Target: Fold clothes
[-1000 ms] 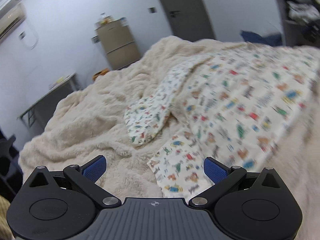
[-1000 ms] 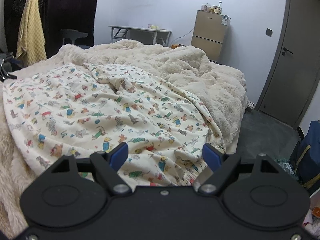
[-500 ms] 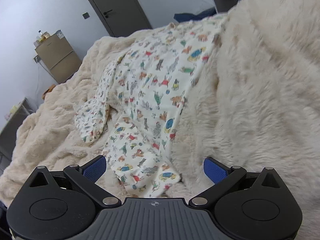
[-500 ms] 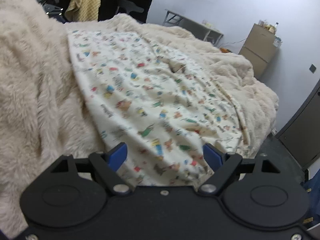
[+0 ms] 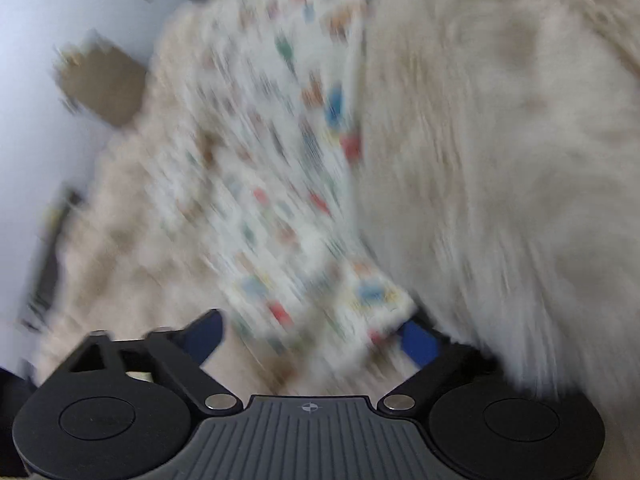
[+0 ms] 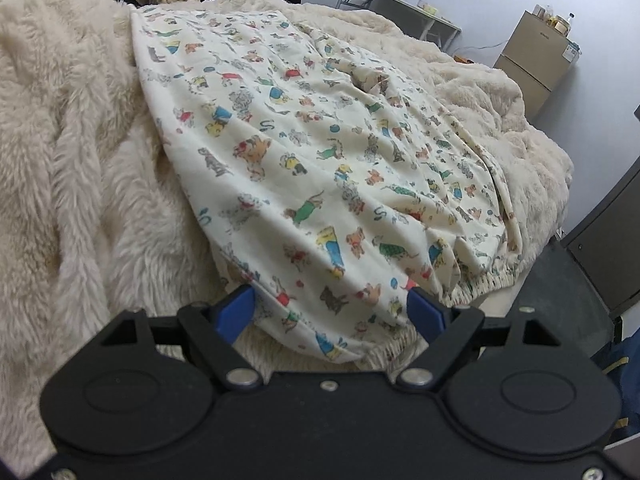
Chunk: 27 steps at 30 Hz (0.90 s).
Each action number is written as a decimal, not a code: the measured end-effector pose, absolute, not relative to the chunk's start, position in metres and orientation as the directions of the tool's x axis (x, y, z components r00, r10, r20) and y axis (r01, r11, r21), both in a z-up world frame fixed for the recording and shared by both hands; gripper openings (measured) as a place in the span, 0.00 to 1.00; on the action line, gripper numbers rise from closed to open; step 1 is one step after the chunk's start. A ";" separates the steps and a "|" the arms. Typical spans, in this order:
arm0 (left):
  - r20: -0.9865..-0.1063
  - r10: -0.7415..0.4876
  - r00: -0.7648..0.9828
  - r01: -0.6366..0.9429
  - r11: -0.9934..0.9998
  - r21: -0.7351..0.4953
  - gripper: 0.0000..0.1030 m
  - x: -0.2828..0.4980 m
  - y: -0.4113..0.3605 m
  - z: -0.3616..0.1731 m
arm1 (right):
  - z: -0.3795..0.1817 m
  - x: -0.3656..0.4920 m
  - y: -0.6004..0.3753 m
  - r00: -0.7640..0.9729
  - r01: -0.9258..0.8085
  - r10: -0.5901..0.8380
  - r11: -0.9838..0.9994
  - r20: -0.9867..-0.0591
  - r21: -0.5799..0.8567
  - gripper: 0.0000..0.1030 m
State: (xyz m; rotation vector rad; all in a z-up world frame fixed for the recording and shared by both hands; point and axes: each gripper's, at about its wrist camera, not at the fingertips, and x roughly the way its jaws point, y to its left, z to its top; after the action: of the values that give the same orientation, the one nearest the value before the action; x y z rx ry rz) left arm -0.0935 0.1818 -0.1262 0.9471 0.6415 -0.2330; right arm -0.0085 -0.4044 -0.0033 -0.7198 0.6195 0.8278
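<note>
One printed garment (image 6: 320, 152) is spread on one furry blanket (image 6: 72, 168). The left gripper (image 5: 316, 330) jaws have just been closing, a blurred sleeve end (image 5: 352, 300) between them, unclamped. The right gripper (image 6: 332, 312) jaws are parted over the hem.

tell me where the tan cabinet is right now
In the right wrist view the tan cabinet stands against the far wall at upper right, beyond the fluffy blanket and beside the grey table.

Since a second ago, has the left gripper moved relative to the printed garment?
Yes. The left gripper has dropped toward the printed garment on the fluffy blanket; its ribbed corner now sits between the jaws, which have just been closing. The frame is too blurred to confirm a grip.
</note>
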 end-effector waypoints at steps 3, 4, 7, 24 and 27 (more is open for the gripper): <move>-0.514 0.045 0.857 0.379 0.621 0.686 0.46 -0.096 0.184 -0.113 | -0.002 -0.008 -0.406 0.540 -0.815 0.429 0.481 -0.724 -0.323 0.80; -0.508 0.021 0.861 0.378 0.640 0.669 0.35 -0.098 0.187 -0.108 | -0.001 -0.008 -0.406 0.541 -0.814 0.431 0.483 -0.723 -0.322 0.80; -0.491 -0.010 0.871 0.367 0.678 0.637 0.15 -0.103 0.196 -0.100 | -0.001 -0.008 -0.407 0.539 -0.815 0.432 0.484 -0.723 -0.319 0.80; -0.664 -0.122 0.738 0.556 0.667 0.496 0.38 -0.118 0.187 -0.111 | -0.032 -0.027 -0.396 0.546 -0.834 0.448 0.370 -0.708 -0.410 0.74; -0.624 -0.126 0.771 0.526 0.679 0.513 0.46 -0.112 0.181 -0.114 | -0.040 -0.023 -0.385 0.573 -0.818 0.440 0.347 -0.691 -0.458 0.68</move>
State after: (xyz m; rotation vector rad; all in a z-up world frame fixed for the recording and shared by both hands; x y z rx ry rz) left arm -0.1116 0.1812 -0.1141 0.7412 0.5898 -0.3910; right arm -0.0233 -0.3854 -0.0398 -0.8807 0.4987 0.8613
